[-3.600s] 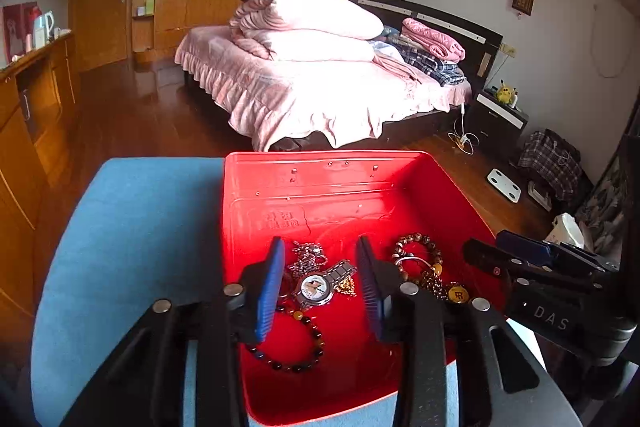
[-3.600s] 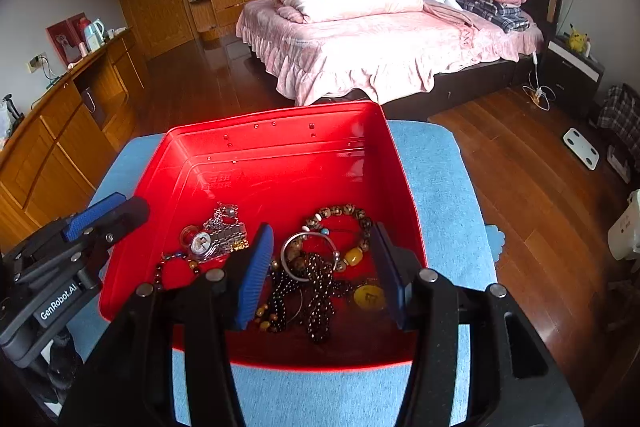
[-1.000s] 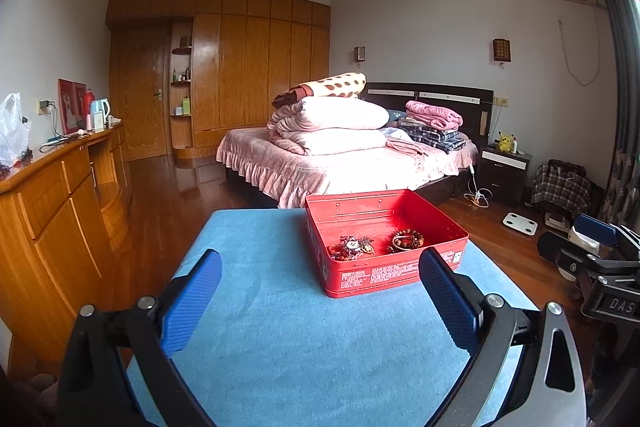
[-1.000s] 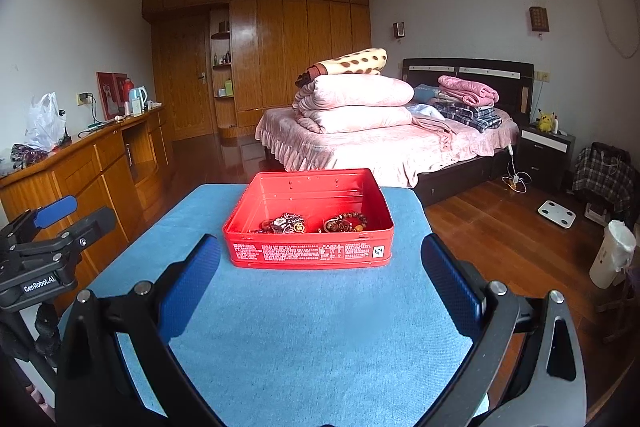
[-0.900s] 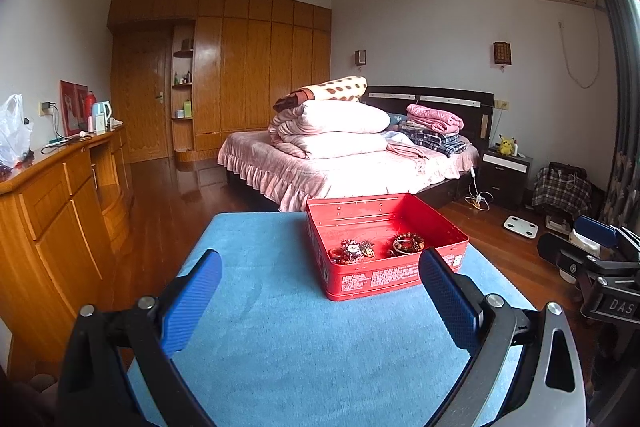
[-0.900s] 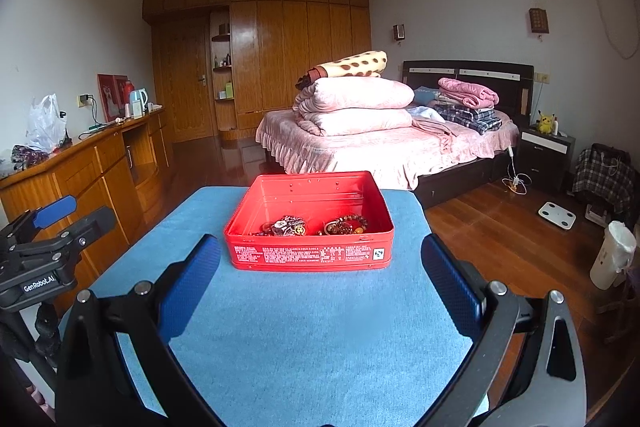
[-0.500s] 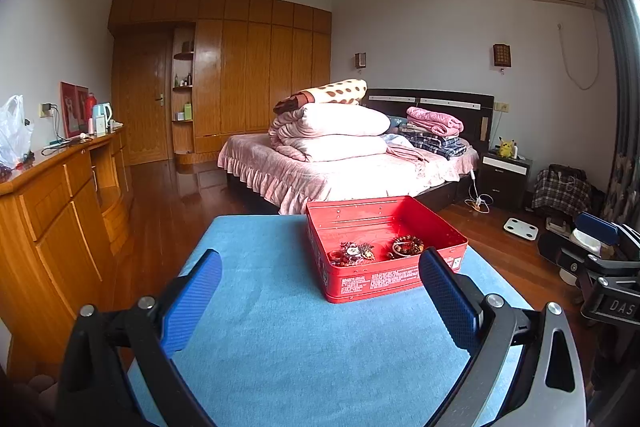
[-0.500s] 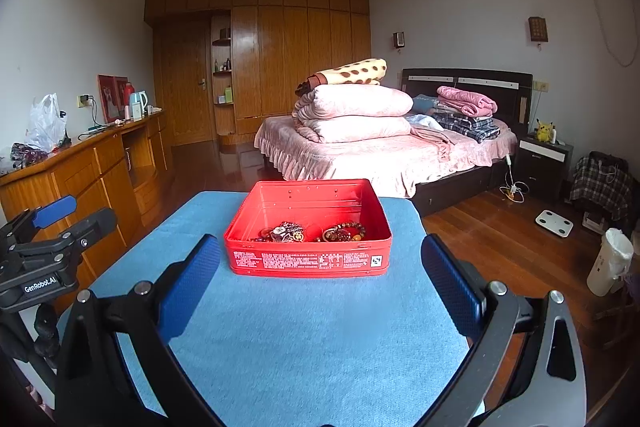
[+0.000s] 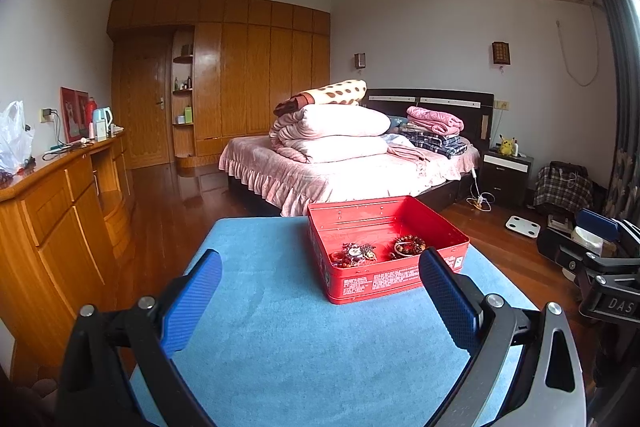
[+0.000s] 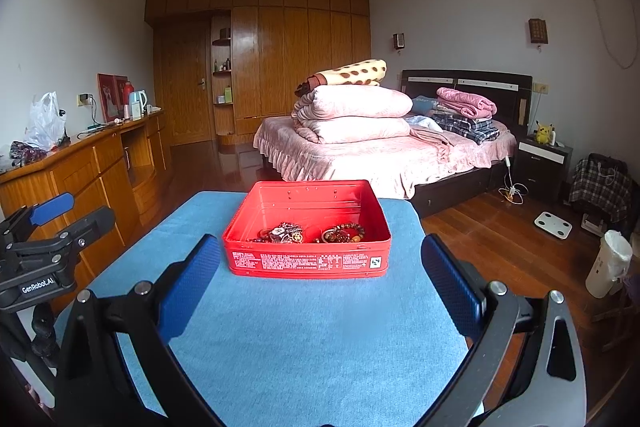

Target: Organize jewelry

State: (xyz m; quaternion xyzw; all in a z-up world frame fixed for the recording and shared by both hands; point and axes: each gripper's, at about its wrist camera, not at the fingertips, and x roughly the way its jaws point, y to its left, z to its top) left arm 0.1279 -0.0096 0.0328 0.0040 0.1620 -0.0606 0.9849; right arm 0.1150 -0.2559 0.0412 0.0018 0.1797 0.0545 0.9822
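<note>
Jewelry (image 10: 310, 233) all sits in the red tin (image 10: 306, 261), piled on the near half of its floor. Two clumps: a watch with chain bits (image 9: 355, 251) on the left, bead bracelets (image 9: 408, 245) on the right. From the right wrist view the same split shows, with the watch clump (image 10: 285, 231) and the bracelets (image 10: 343, 233) just beside each other. Individual pieces are too small to sort out further.

Tin is lidless and upright, standing on the blue table cover (image 10: 304, 331) toward the far edge. White print runs along its front wall.

Left gripper (image 9: 318, 301) has its jaws spread wide, nothing between them, well short of the tin. Blue pads (image 9: 188, 303) are clear of everything. Tin sits off to its right, near the right pad.

Right gripper (image 10: 320, 289) is likewise spread wide and empty, pulled back from the tin. Tin is centred between its pads (image 10: 188, 287).

Each gripper appears in the other's view: the left one (image 10: 40, 247) at the left edge of the right camera, the right one (image 9: 600, 267) at the right edge of the left camera. Neither touches the tin or the cover.

Background: bed (image 10: 384, 147) with stacked pink quilts behind the table, wooden wardrobe (image 10: 280, 63) on the far wall, wooden sideboard (image 9: 56, 219) along the left side.
</note>
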